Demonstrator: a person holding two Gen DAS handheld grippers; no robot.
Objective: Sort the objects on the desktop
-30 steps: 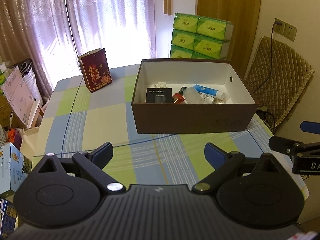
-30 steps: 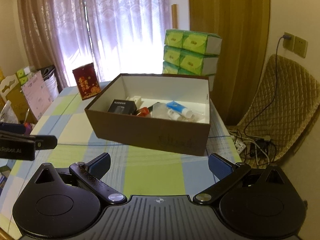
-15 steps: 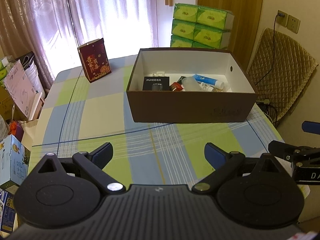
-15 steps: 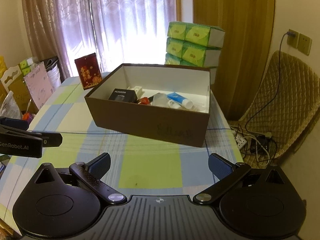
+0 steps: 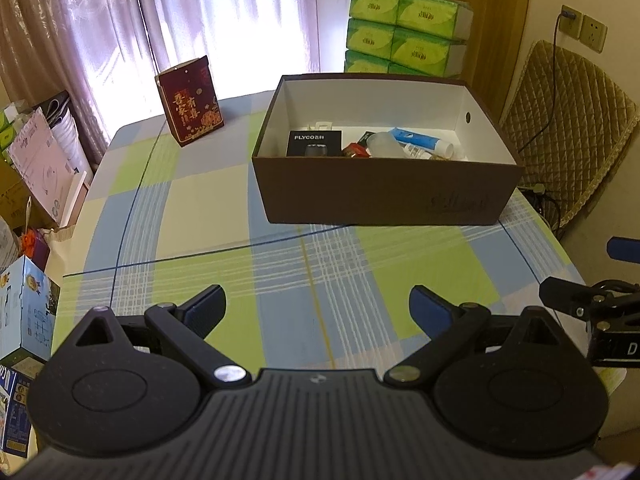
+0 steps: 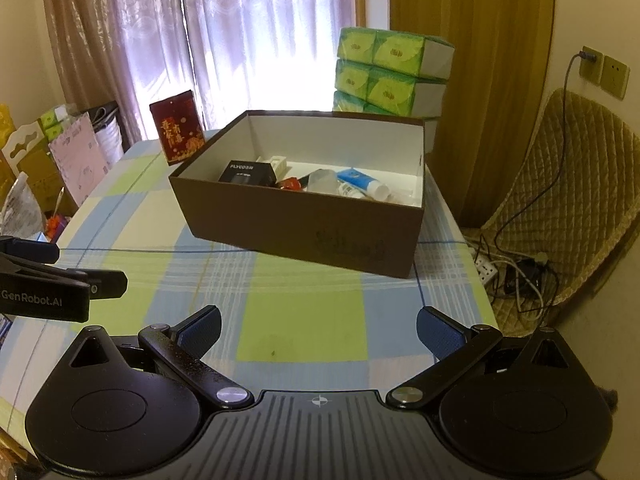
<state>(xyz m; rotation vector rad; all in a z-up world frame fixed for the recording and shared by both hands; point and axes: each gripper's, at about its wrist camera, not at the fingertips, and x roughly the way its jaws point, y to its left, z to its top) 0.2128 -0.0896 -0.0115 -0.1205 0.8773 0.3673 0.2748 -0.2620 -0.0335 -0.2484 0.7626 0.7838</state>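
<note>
Right now the brown cardboard box [image 5: 384, 196] is sitting on the checked tablecloth [image 5: 280, 288] ahead of both tongs, well clear of their tips. Inside it, a black box lettered FLYCO [image 5: 315, 143] is lying toward the left, a small red item [image 5: 355, 149] is resting just beside it, and to the right a clear bottle [image 5: 383, 145] and a blue-and-white tube [image 5: 420, 142] are lying touching or overlapping each other. A small white piece [image 5: 321, 125] is standing against the far inner wall. The rest of the white floor on the right is showing bare.

The left gripper [image 5: 318, 306] is hovering over the near cloth with its 2 blue-padded fingers spread wide and nothing between them. The right gripper [image 6: 319, 330] is doing the same, released and empty, and its side is poking into the left camera's right edge.

Beyond the left tongs, off to the left of the box and apart from it, a red gift bag [image 5: 190, 102] with gold lettering is standing upright. Behind the box, green tissue packs [image 5: 406, 30] are stacked in rows. A quilted chair [image 6: 560, 200] is standing to the right of the table, with cables and a power strip [image 6: 486, 268] lying at its foot. Nothing is lying between the tongs and the box.
</note>
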